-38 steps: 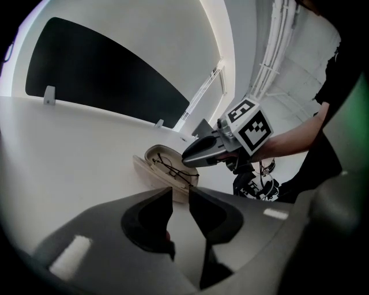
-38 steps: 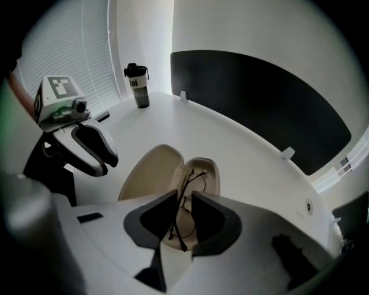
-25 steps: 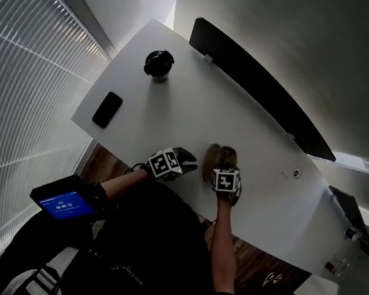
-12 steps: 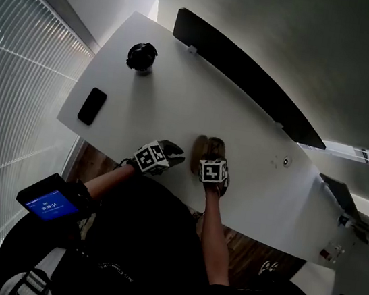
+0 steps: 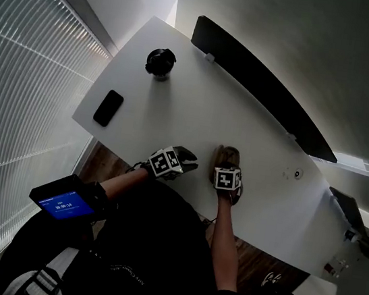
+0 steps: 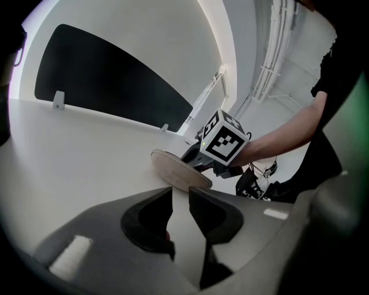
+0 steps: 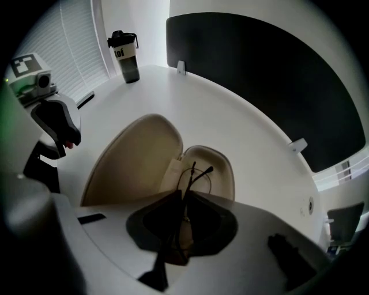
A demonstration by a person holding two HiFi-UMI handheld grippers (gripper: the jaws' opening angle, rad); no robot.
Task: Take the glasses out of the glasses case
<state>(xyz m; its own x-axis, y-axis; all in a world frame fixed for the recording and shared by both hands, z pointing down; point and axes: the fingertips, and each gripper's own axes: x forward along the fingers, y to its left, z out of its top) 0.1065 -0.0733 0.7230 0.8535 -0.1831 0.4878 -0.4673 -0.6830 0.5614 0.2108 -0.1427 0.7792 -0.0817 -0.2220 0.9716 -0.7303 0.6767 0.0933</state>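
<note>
Right gripper [image 7: 183, 199] jaws have just been closing and now pinch the thin glasses [image 7: 196, 173] frame inside the open glasses case [image 7: 135, 152]. Grasp looks made, lift-out not yet done. Left gripper [image 6: 180, 201] narrow, empty, beside the case.

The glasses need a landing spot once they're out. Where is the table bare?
The widest bare patch of table lies between the phone, the bottle, the black divider and the glasses case. Another runs right of the case, past the small grommet. The near edge is crowded: the left gripper sits close beside the case.
</note>
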